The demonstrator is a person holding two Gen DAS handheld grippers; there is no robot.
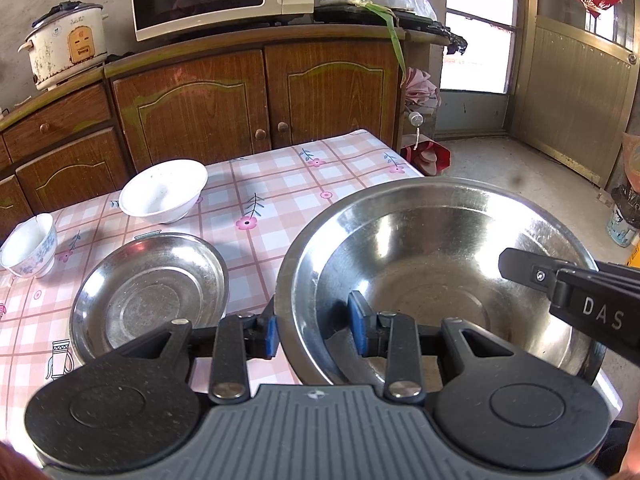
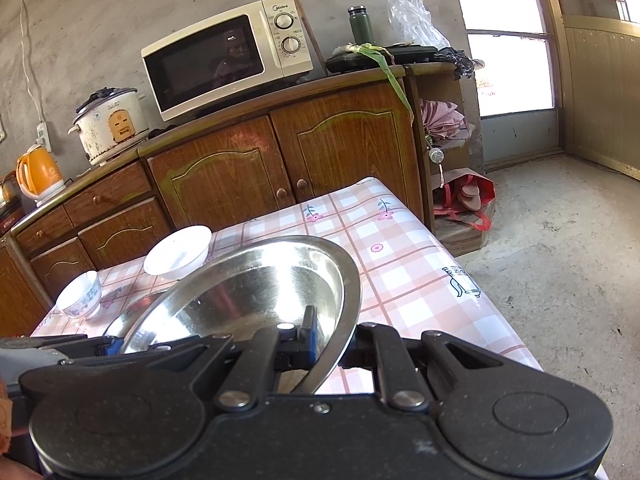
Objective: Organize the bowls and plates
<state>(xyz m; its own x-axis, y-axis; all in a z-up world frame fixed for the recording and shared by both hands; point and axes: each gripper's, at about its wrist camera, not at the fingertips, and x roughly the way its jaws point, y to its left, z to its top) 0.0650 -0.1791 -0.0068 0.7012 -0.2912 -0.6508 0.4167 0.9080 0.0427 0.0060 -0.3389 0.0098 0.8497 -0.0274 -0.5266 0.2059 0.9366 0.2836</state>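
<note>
In the left wrist view, the left gripper (image 1: pixel 314 334) was seen clamped on the near rim of the large steel basin (image 1: pixel 432 264), one blue pad outside the wall and the other inside it, so that the basin lay directly ahead of the fingers and spread away to their right. The small steel dish (image 1: pixel 148 296) rested on the checked tablecloth (image 1: pixel 280 184) just to the left of that gripper, its rim close beside the basin's wall, though contact between the two could not be told. Farther ahead and to the left stood the white bowl (image 1: pixel 164 192), and the flowered bowl (image 1: pixel 30 246) was set at the far left edge. The right gripper (image 1: pixel 520 268) was seen reaching in over the basin's right rim. In the right wrist view, the right gripper (image 2: pixel 332 344) was found closed tightly on the basin's thin rim (image 2: pixel 352 292), the basin (image 2: pixel 256 284) being carried tilted and spread ahead and to the left of it, above the table. The small dish (image 2: pixel 128 316) was glimpsed beneath the basin's far left edge. It was judged that the coming move turned on the dish lying to the left, on the left gripper's side.
</note>
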